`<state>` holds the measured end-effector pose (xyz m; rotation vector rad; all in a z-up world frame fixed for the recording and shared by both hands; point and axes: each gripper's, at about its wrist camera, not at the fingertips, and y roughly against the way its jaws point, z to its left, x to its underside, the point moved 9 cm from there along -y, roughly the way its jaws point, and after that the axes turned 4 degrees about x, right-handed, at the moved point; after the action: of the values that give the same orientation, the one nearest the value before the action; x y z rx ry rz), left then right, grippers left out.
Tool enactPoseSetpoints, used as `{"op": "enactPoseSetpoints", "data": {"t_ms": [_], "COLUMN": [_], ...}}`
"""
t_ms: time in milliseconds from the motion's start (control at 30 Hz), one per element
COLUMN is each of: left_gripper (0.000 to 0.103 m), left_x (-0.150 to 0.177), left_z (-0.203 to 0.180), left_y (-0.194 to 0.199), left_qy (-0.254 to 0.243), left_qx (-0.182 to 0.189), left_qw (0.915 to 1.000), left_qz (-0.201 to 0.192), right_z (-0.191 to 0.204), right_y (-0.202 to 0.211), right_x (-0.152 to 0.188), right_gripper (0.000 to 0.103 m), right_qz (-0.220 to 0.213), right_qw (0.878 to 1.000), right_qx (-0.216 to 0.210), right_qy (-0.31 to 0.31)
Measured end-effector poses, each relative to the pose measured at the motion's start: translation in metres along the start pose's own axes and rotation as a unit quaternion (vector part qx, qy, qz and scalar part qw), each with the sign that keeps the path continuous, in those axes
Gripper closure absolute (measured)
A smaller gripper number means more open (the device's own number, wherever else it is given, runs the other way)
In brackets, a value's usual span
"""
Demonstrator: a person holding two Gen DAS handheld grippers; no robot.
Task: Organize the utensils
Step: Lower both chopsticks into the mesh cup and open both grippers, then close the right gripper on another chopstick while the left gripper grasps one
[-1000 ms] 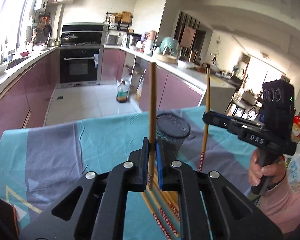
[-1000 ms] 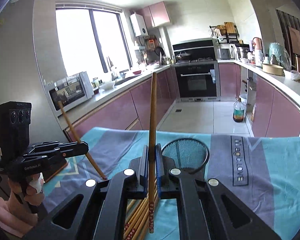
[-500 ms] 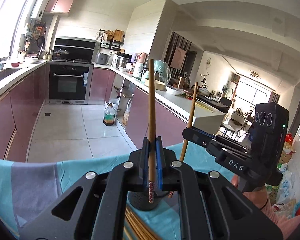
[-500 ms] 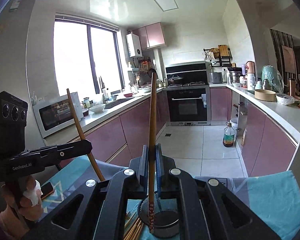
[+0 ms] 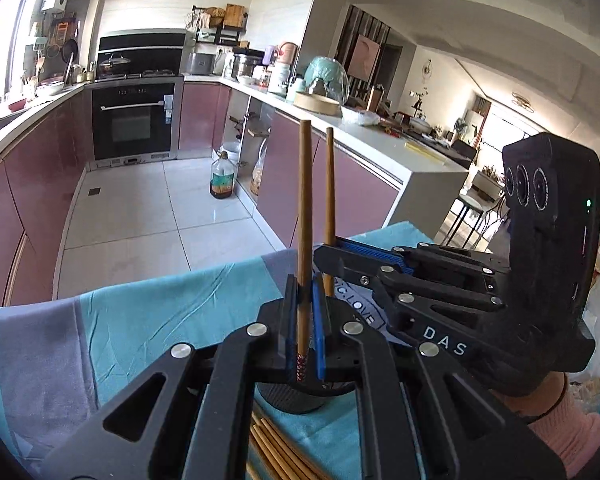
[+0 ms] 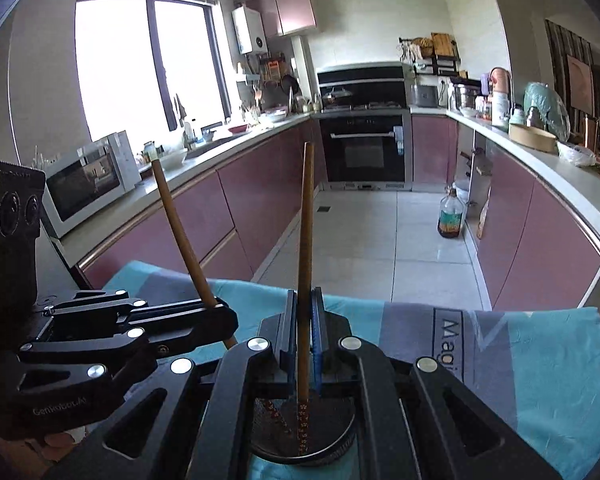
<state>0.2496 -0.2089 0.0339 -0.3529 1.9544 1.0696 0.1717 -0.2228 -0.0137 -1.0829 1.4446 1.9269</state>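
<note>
The blue tablecloth (image 5: 148,312) ends at 12 o'clock, open floor beyond. Left gripper (image 5: 303,316) and right gripper (image 6: 304,328) each clamp 1 upright chopstick (image 5: 304,216) over the mesh cup (image 6: 320,448). Only the left view shows loose chopsticks (image 5: 276,448) at 6 o'clock.

I see a teal and grey tablecloth (image 6: 540,360) with printed lettering over the near table. Beyond it, a white tiled floor (image 5: 140,208) runs between mauve cabinets (image 6: 260,196). A black built-in oven (image 6: 366,152) sits at the far end, a pot on the hob above it. An oil bottle (image 5: 221,176) stands on the floor beside the right-hand cabinets. A white microwave (image 6: 88,184) rests on the left counter under a bright window (image 6: 140,68).
</note>
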Motion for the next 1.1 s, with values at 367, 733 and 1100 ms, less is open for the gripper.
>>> {"op": "enactPoseSetpoints", "data": {"t_ms": [367,733,1100], "left_gripper": [0.081,0.056,0.051], "left_x": [0.020,0.035,0.132], "left_z": [0.034,0.050,0.090], "left_y": [-0.046,0.031,0.074], "left_qy": [0.000,-0.028,-0.013], "left_qx": [-0.027,-0.085,-0.131], "left_qw": [0.9994,0.9943,0.9912], "left_qz": [0.019,-0.057,0.000], "right_z": [-0.010,0.011,0.057], "right_y": [-0.006,0.047,0.050], "right_x": [0.006,0.014,0.093], "right_gripper": [0.074,0.062,0.053], "right_qz": [0.018,-0.038,0.037], "right_qw": [0.999,0.999,0.997], "right_qx": [0.017,-0.006,-0.051], "right_qy": [-0.028,-0.011,0.037]}}
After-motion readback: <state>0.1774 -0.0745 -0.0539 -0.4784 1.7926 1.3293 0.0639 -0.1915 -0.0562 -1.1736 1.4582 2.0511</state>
